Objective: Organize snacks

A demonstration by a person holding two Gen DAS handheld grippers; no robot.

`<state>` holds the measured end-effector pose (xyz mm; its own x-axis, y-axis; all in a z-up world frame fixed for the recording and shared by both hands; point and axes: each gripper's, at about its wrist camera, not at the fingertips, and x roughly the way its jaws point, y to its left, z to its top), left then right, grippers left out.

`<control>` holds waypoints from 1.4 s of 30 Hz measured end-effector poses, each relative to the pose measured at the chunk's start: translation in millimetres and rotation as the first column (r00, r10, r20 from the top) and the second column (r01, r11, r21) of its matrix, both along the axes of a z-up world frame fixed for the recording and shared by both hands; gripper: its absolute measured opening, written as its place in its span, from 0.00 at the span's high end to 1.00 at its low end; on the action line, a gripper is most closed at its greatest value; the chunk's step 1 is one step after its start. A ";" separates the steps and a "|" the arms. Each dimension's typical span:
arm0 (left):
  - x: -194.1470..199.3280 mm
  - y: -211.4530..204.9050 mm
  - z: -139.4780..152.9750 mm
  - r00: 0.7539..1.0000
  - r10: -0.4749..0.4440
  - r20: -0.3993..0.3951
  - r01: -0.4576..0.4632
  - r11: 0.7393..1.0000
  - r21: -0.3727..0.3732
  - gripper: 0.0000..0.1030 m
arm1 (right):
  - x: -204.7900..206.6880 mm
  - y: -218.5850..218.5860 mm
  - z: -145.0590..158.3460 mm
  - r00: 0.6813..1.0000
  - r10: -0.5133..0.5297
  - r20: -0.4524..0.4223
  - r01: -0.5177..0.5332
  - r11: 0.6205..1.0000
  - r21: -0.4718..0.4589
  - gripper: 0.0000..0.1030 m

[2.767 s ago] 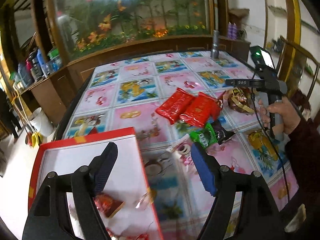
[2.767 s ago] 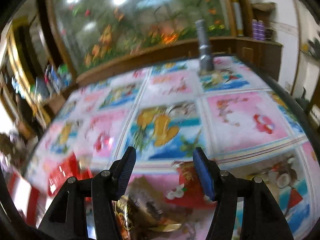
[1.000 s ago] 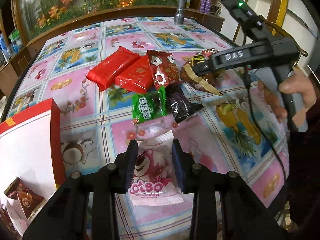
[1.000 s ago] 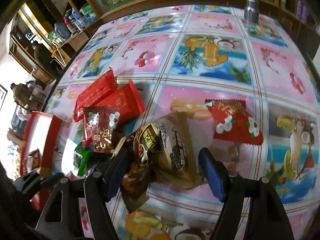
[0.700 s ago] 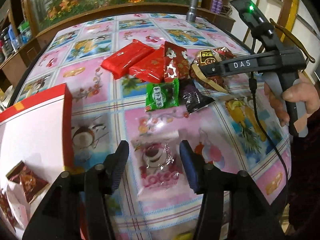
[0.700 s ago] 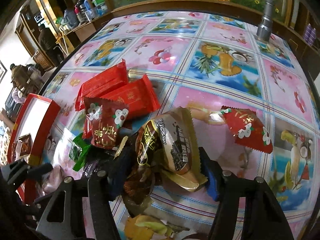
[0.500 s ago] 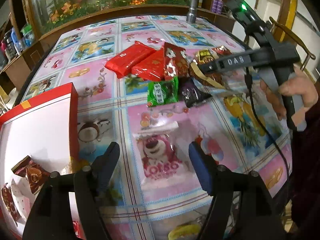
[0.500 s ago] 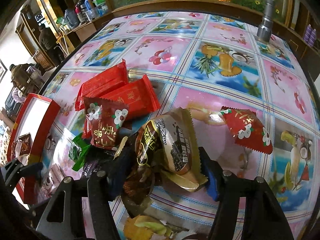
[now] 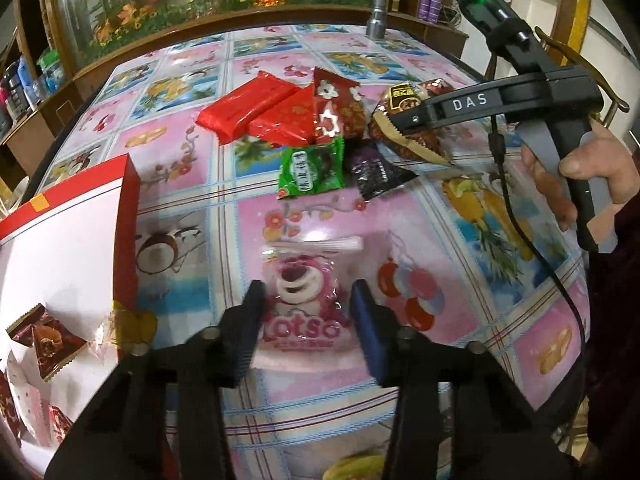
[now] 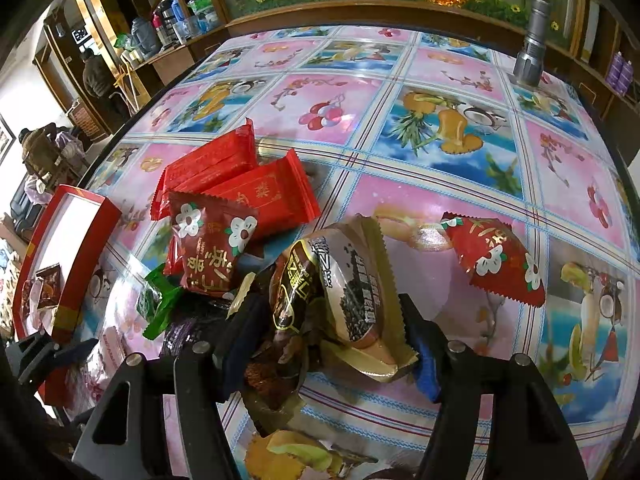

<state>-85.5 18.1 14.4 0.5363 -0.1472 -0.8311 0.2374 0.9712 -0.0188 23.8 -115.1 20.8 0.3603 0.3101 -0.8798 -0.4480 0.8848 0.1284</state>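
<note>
Pink bear pkt [image 9: 303, 300] betw. open left gripper [image 9: 308, 320] fingers; right gripper [image 10: 332, 344] clamps gold-brown pkt [image 10: 344, 292].

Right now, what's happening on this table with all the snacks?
A person is sorting snacks into a red box using two handheld grippers. The left gripper straddles the pink Lotso bear packet, fingers still apart. The right gripper is closed on a brown-and-gold snack packet. Red, green and dark packets sit loose on the tablecloth.
</note>
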 end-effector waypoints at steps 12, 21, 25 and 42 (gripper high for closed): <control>-10.9 3.5 8.3 0.999 -0.026 0.027 0.028 0.997 -0.066 0.64 | -5.7 -24.0 -0.8 0.999 -0.009 -0.051 0.019 0.982 0.186 0.66; -18.1 17.6 26.4 0.998 -0.010 0.057 0.018 0.990 -0.137 0.64 | -5.4 -37.3 -5.5 0.993 -0.041 -0.113 0.073 0.954 0.292 0.70; -23.6 26.0 32.8 0.997 0.000 0.075 0.011 0.989 -0.147 0.64 | -9.4 -49.2 -8.0 0.986 -0.082 -0.146 0.129 0.929 0.346 0.71; -47.2 84.9 49.1 0.987 0.088 0.136 -0.055 0.972 -0.227 0.64 | -39.1 -105.6 -28.2 0.928 -0.174 -0.330 0.364 0.613 0.701 0.73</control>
<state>-132.7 103.1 63.5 0.6636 -0.2762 -0.6953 0.1833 0.9610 -0.2068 -15.2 -220.7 -7.4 0.3763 0.8055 -0.4578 -0.0833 0.5216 0.8491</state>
